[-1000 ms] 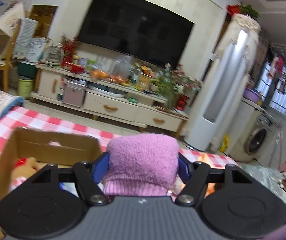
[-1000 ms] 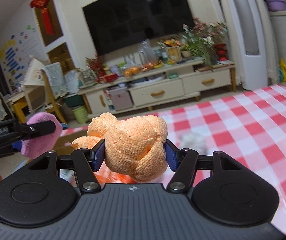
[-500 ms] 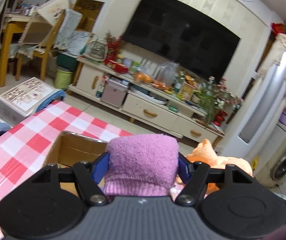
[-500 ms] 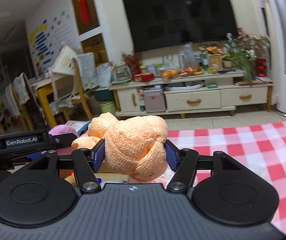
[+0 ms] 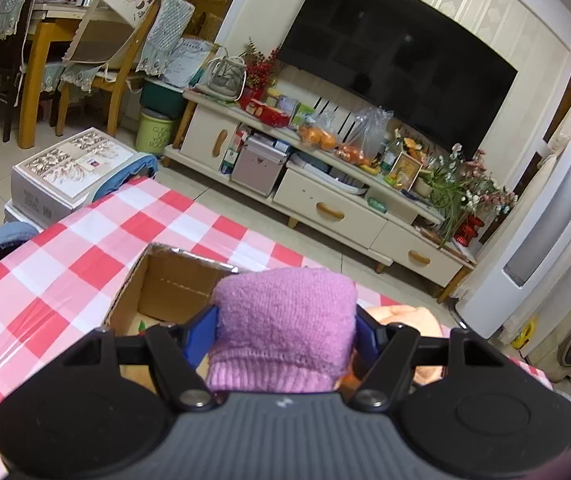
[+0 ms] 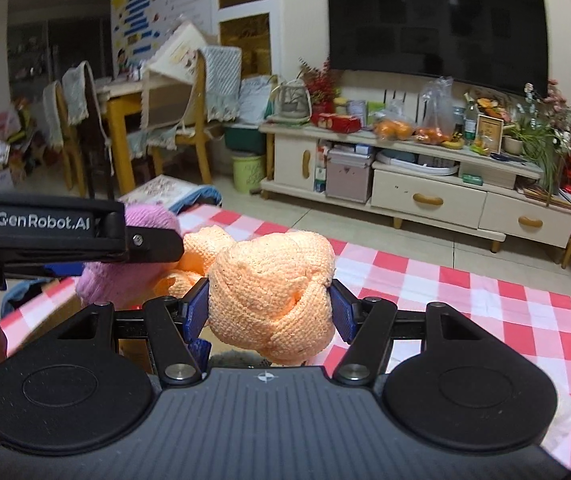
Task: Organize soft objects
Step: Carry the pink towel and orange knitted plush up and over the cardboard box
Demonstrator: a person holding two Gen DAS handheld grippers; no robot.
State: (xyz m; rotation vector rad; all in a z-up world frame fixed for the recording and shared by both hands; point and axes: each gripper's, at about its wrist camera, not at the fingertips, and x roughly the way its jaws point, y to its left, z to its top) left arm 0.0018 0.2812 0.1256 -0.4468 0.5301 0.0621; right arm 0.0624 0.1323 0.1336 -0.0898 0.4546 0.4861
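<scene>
Cardboard box (image 5: 153, 292) sits open on the red-checked tablecloth (image 5: 65, 256), its mouth just beyond the left gripper (image 5: 285, 332). That gripper's 2 blue pads clamp a purple knitted roll (image 5: 285, 328) above the box. To its right, the right gripper (image 6: 269, 312) squeezes an orange knotted knit bundle (image 6: 273, 296), close beside the purple roll, over the near table edge.
</scene>
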